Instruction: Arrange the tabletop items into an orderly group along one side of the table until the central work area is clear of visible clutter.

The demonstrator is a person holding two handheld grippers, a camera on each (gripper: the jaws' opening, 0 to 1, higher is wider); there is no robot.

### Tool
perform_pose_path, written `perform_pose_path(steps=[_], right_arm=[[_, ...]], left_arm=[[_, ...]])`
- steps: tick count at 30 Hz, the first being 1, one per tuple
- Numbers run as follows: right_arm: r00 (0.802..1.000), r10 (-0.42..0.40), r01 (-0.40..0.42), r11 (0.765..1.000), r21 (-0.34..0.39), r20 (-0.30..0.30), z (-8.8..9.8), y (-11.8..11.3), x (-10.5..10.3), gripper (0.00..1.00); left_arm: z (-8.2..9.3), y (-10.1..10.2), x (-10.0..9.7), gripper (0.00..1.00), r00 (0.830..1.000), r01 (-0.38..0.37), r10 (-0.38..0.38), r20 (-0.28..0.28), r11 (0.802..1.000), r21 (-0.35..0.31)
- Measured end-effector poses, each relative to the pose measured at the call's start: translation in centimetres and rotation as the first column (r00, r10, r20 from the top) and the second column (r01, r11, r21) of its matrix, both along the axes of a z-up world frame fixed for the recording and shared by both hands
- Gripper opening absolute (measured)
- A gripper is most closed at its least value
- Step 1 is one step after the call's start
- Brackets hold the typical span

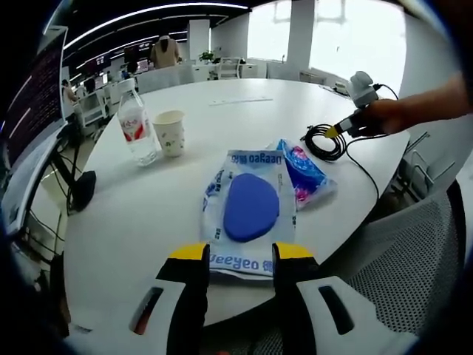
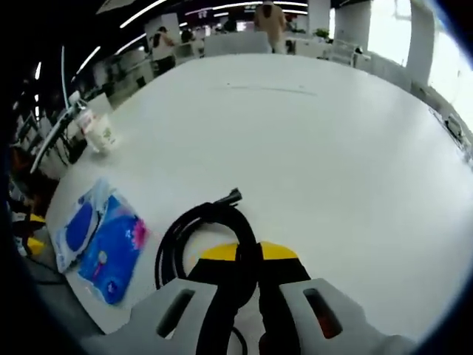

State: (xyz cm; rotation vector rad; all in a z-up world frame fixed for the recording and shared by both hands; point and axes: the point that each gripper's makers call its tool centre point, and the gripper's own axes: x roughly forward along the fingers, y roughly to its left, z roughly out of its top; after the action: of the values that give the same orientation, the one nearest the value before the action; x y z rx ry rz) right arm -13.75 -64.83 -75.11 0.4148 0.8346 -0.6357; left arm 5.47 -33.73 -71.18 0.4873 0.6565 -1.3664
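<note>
Left gripper view, left to right: water bottle (image 1: 137, 127) stands upright near the far-left edge of the white round table (image 1: 244, 133), paper cup (image 1: 171, 132) upright just beside it on the right, apart or barely touching, can't tell. Centre, near the table's near edge: clear wipes pack with a blue oval (image 1: 250, 207) lies flat, its near end between the tips of the left gripper (image 1: 238, 255). Jaws are apart, yellow-tipped, one on each side of the pack's near end; contact with the pack can't be told. Blue-and-pink packet (image 1: 303, 171) lies tilted, tucked against the wipes pack's right side, touching. Further right, coiled black cable (image 1: 325, 142) on the table near the right edge, with the right gripper (image 1: 347, 127) on it, a person's hand (image 1: 392, 115) holding that gripper.

Right gripper view, left to right: bottle (image 2: 83, 118) and cup (image 2: 103, 135) far off at the left edge, wipes pack (image 2: 80, 225) and blue packet (image 2: 112, 248) side by side lower left, left gripper's yellow tip (image 2: 26, 233) at the pack's end. Cable coil (image 2: 199, 237) lies just ahead of the right gripper (image 2: 248, 253), loop to the left of the jaws, one strand running down between them. Jaws nearly together, clamped on that cable strand. Middle of the table is bare beyond.
</note>
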Motion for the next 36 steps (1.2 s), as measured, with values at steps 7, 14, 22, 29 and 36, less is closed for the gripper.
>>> perform_pose_path(steps=[7, 14, 22, 29, 36], right_arm=[[1.000, -0.020, 0.020, 1.000, 0.011, 0.008, -0.5, -0.1, 0.0, 0.08], [0.999, -0.032, 0.031, 0.999, 0.010, 0.019, -0.6, -0.1, -0.2, 0.12], [0.999, -0.022, 0.021, 1.000, 0.013, 0.027, -0.2, -0.4, -0.7, 0.16], [0.999, -0.026, 0.026, 1.000, 0.005, 0.042, 0.3, -0.5, -1.2, 0.17], [0.997, -0.052, 0.050, 0.998, 0.027, 0.063, 0.2, -0.4, -1.8, 0.17]], left_arm=[[-0.1, 0.0, 0.0, 0.32, 1.000, 0.003, -0.003, 0.003, 1.000, 0.007], [-0.2, 0.1, 0.1, 0.32, 1.000, -0.006, 0.005, 0.004, 1.000, 0.011], [-0.3, 0.2, 0.2, 0.32, 1.000, -0.013, 0.013, 0.003, 1.000, 0.015], [-0.3, 0.3, 0.1, 0.32, 1.000, -0.015, 0.015, 0.004, 1.000, 0.017], [-0.3, 0.2, 0.1, 0.32, 1.000, -0.018, 0.018, 0.000, 1.000, 0.018]])
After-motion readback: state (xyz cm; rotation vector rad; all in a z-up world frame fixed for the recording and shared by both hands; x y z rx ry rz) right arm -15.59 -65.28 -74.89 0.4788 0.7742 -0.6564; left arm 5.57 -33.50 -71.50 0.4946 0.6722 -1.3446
